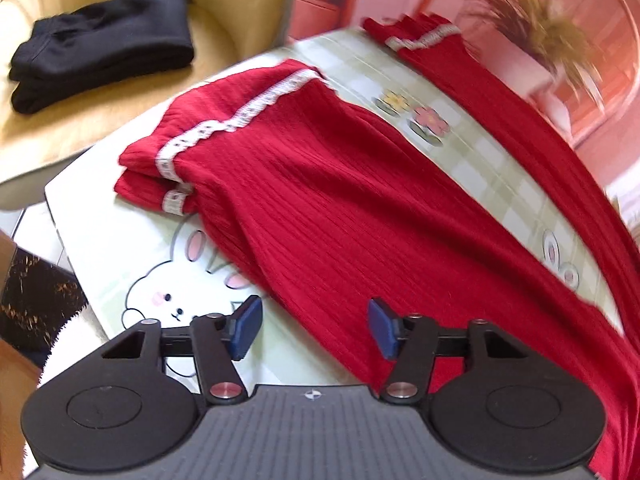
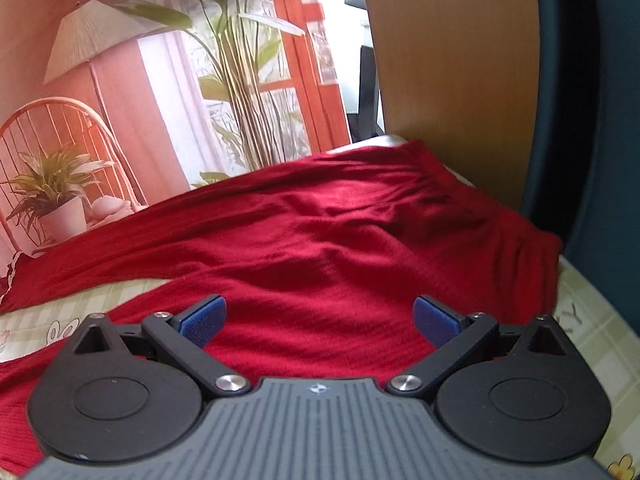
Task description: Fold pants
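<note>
Red ribbed pants [image 1: 320,200] lie spread on a table with a green checked bunny-print cloth [image 1: 132,256]. Both legs run away from me, each with white lace trim near the cuff [image 1: 224,124]; the near leg's cuff is bunched at the table's left corner. My left gripper [image 1: 316,330] is open and empty, hovering over the near leg's edge. In the right wrist view the pants' upper part [image 2: 340,232] lies wrinkled, with the waist at the far right. My right gripper [image 2: 320,322] is open and empty just above the fabric.
A tan armchair [image 1: 224,4] at the left holds folded black pants [image 1: 104,40]. A dried plant [image 1: 536,28] stands behind the table. A wooden panel [image 2: 452,60] and a dark blue surface [image 2: 592,120] stand at the right. A printed backdrop [image 2: 120,120] lies behind.
</note>
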`<action>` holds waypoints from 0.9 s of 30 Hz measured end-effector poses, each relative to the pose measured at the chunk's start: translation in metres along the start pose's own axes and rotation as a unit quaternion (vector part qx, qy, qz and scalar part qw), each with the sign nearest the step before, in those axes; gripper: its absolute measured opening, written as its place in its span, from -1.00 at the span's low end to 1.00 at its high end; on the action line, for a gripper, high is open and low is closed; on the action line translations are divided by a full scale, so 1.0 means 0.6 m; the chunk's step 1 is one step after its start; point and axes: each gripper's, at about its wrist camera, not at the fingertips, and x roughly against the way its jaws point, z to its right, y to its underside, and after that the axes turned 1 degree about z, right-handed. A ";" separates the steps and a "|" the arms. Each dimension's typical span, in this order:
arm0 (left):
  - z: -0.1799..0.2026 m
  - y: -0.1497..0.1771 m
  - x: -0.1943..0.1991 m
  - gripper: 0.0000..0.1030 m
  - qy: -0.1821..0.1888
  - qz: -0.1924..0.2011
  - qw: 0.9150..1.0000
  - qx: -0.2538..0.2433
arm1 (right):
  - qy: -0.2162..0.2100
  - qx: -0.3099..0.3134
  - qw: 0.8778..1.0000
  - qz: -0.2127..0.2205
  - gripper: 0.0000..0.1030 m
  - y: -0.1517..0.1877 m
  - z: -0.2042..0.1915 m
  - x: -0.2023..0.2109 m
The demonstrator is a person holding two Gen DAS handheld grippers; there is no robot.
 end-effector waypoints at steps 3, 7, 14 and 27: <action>-0.016 -0.004 0.002 0.10 0.008 0.003 1.000 0.030 | -0.001 -0.001 1.000 -0.004 0.97 0.004 0.000 0.000; -0.010 -0.007 0.001 0.03 0.006 0.017 1.000 0.025 | -0.001 -0.001 1.000 0.004 0.97 0.005 -0.006 0.003; -0.013 -0.001 -0.001 -0.66 0.022 0.033 0.999 0.019 | 0.007 -0.007 1.000 0.010 0.97 0.009 0.000 0.012; -0.007 0.010 -0.011 -0.79 0.068 0.075 0.994 0.042 | 0.021 -0.044 0.999 0.013 0.97 0.023 0.045 0.028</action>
